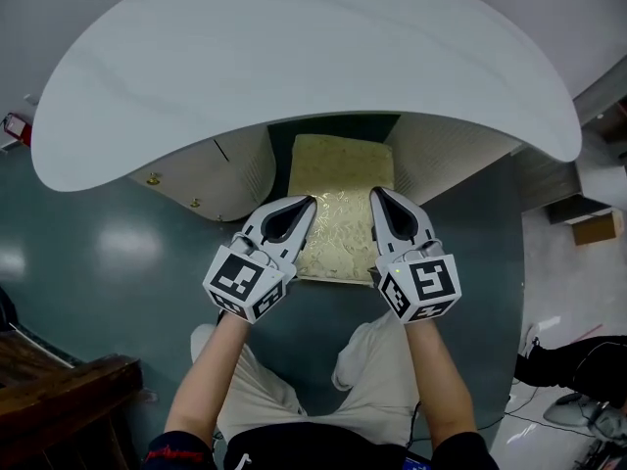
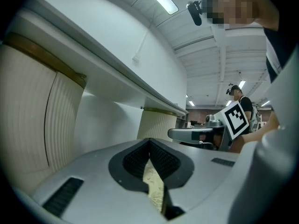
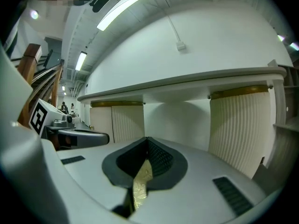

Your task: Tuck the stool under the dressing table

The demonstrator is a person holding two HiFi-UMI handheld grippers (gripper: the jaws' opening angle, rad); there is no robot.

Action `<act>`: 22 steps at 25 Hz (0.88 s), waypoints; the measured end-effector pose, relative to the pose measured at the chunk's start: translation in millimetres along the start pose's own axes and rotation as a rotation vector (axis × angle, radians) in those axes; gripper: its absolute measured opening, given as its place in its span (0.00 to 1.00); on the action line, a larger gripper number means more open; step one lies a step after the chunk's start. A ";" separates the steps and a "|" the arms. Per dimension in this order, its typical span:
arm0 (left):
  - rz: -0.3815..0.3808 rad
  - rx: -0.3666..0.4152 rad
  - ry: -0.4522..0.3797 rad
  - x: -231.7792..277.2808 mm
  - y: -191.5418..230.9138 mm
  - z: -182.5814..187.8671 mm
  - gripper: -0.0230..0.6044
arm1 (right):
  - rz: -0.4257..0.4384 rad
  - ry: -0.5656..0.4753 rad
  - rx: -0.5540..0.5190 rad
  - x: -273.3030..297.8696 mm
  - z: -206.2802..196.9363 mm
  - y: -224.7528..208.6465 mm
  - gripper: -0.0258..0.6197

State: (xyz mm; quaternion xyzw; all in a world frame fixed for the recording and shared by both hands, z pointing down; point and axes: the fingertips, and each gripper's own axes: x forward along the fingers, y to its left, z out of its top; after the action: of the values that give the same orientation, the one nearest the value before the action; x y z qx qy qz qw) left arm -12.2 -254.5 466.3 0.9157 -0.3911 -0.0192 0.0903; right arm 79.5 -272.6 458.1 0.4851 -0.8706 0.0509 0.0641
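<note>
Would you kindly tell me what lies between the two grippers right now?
The stool, with its cream patterned seat, lies between the left gripper and the right gripper, part-way under the dressing table; the head view shows it.

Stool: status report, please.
Left gripper, right gripper: jaws shut, tips over the stool seat. Stool partly under the dressing table, near edge out. Nothing seen in the way.

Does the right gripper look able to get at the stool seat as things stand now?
Probably yes. The right gripper, jaws together, lies at the right edge of the cream stool seat, and nothing shows between them. The dressing table top ends short of the seat in the head view.
</note>
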 end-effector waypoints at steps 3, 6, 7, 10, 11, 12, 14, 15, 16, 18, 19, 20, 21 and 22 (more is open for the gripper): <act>-0.022 0.003 -0.028 -0.9 1.2 -11.0 0.06 | 0.001 -0.019 0.002 2.7 -18.6 2.3 0.06; -0.023 0.024 -0.035 0.2 5.9 -22.1 0.06 | -0.003 -0.040 0.013 6.6 -32.5 2.5 0.06; -0.025 0.029 -0.037 1.0 7.2 -25.2 0.06 | -0.004 -0.049 0.017 7.7 -35.5 2.1 0.06; -0.035 0.048 -0.036 0.7 7.2 -37.4 0.06 | -0.008 -0.064 0.028 6.8 -47.0 2.2 0.06; -0.037 0.050 -0.038 0.2 7.9 -41.2 0.06 | -0.010 -0.067 0.028 6.8 -51.0 2.4 0.06; -0.037 0.051 -0.041 -0.5 8.9 -44.8 0.06 | -0.011 -0.069 0.027 7.0 -54.8 2.7 0.06; -0.037 0.051 -0.050 -1.6 11.0 -51.9 0.06 | -0.013 -0.074 0.026 7.7 -62.1 3.1 0.06; -0.039 0.052 -0.055 -2.3 11.5 -55.4 0.06 | -0.014 -0.076 0.027 7.8 -65.8 3.3 0.06; -0.042 0.052 -0.063 -3.2 11.3 -58.6 0.06 | -0.015 -0.078 0.026 7.5 -69.4 3.6 0.06; -0.052 0.052 -0.081 -5.1 9.1 -63.1 0.06 | -0.018 -0.079 0.021 5.8 -75.3 3.8 0.06; -0.056 0.053 -0.088 -5.7 7.9 -64.5 0.06 | -0.021 -0.081 0.018 4.9 -77.5 3.7 0.06; -0.060 0.054 -0.096 -6.4 7.0 -65.5 0.06 | -0.024 -0.084 0.016 4.0 -79.3 3.7 0.06; -0.063 0.055 -0.103 -7.4 6.3 -66.1 0.06 | -0.027 -0.087 0.013 3.1 -81.1 3.8 0.06; -0.064 0.056 -0.111 -8.6 6.0 -66.3 0.06 | -0.030 -0.090 0.012 2.3 -82.5 4.4 0.06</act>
State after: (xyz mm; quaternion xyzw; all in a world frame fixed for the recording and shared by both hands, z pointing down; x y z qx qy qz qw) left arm -15.5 -242.4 532.3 0.9275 -0.3664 -0.0618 0.0420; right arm 79.7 -259.8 539.8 0.5001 -0.8650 0.0332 0.0229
